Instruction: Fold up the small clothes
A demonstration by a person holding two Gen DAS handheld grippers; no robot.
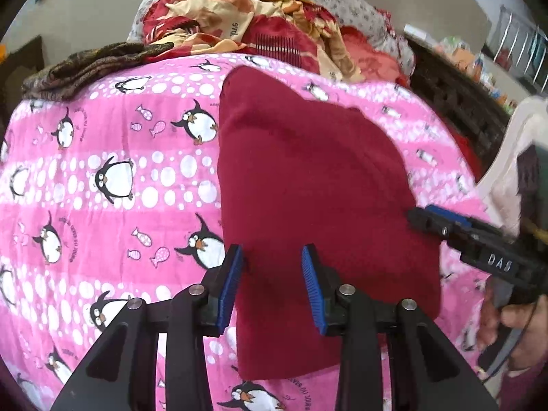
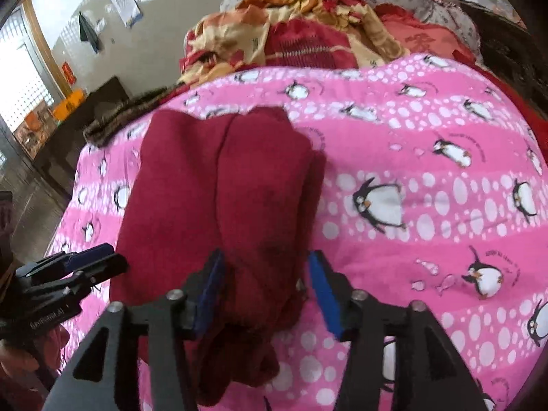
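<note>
A: Where is the dark red garment (image 1: 308, 185)?
B: Folded, lying centre frame on a pink penguin-print bedsheet (image 1: 102, 178), with a heap of red and orange bedding (image 1: 246, 30) at the top.

A: And the left gripper (image 1: 272, 287)?
B: Lower centre, its blue-padded jaws spread apart over the garment's near edge, gripping nothing.

A: The right gripper (image 2: 265, 291)?
B: Jaws also released and wide, straddling a bunched fold of the garment (image 2: 222, 188), which sits between the pads unpinched.

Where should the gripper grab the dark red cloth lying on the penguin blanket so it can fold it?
Grab the dark red cloth by its bunched near end, coming from the near side. That end is lumpy and raised, so the open right gripper can pinch it; the rest lies flat.
</note>
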